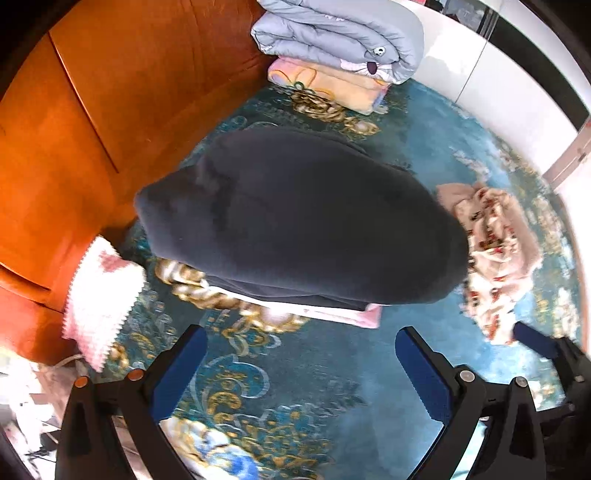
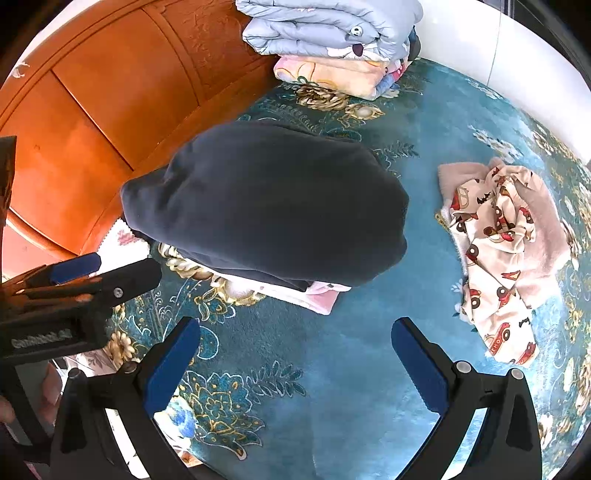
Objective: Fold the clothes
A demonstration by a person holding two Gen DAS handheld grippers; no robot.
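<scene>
Left wrist view looks down on a bed spread with a teal floral cover (image 1: 325,373), and the left gripper (image 1: 301,373) has its blue-padded fingers (image 1: 177,373) spread wide over bare cover, with nothing between them. Just above them, at the centre of the frame, lies a folded dark navy garment (image 1: 295,221) on top of a folded pink and white garment (image 1: 332,312) whose edge shows beneath it. An unfolded cream garment printed with red cars (image 1: 495,251) lies crumpled at the right. At the top, a folded grey quilt (image 1: 340,33) rests on a folded peach blanket (image 1: 328,83) against the orange wooden headboard (image 1: 92,129). Right wrist view shows the right gripper (image 2: 295,365) likewise wide open and empty above the cover, with the left gripper at the left edge. No container appears in either view.
</scene>
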